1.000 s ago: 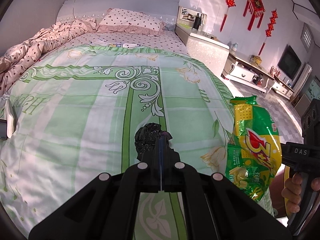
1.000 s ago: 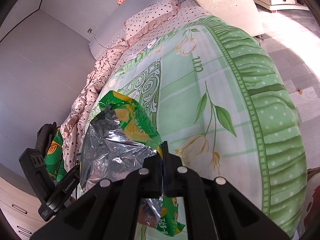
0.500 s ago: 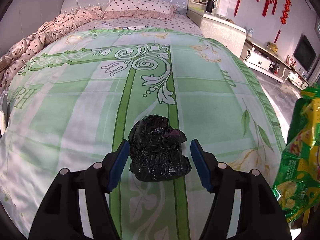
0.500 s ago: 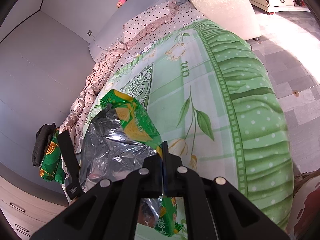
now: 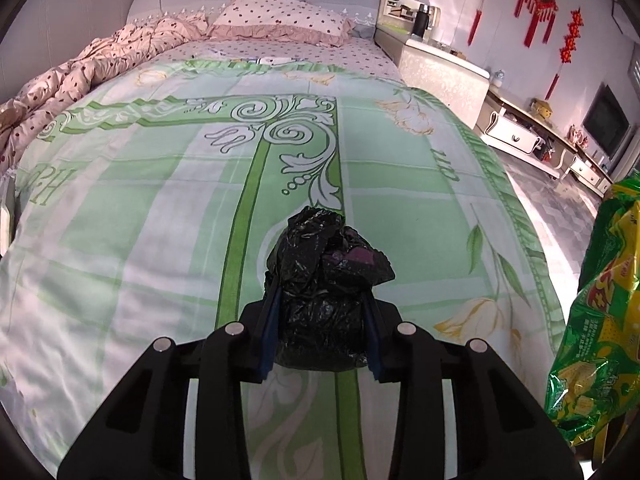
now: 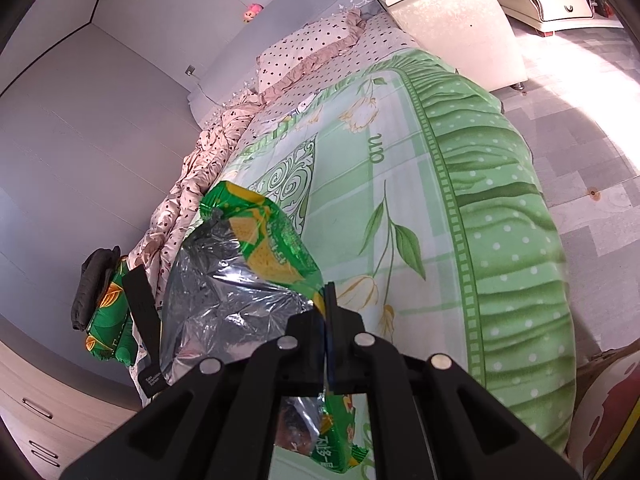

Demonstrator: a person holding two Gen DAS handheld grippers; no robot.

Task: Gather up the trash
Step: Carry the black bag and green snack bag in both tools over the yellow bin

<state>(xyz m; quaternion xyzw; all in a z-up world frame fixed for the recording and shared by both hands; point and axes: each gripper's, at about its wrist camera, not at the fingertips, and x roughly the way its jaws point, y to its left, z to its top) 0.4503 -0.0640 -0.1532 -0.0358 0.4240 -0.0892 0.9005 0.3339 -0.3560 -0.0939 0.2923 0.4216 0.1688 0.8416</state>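
A crumpled black plastic bag (image 5: 320,272) lies on the green quilt (image 5: 160,220) near the bed's foot. My left gripper (image 5: 320,292) straddles it; its jaws are closing and the blue pads (image 5: 269,320) press on the bag's two sides. My right gripper (image 6: 326,312) is shut on the rim of an open green snack bag (image 6: 272,248), whose silver inside faces the camera. In the left wrist view that snack bag (image 5: 600,320) hangs at the right edge, beside the bed.
A pink spotted duvet (image 5: 80,76) is bunched along the bed's left side, with a pillow (image 5: 280,16) at the head. A white bedside cabinet (image 5: 440,68) and low TV units (image 5: 516,136) line the right. Tiled floor (image 6: 580,92) lies beyond the bed's right edge.
The left gripper went from shut to wide open, dropped over the black bag, and now closes on it. The right gripper drifted slightly, still holding the snack bag.
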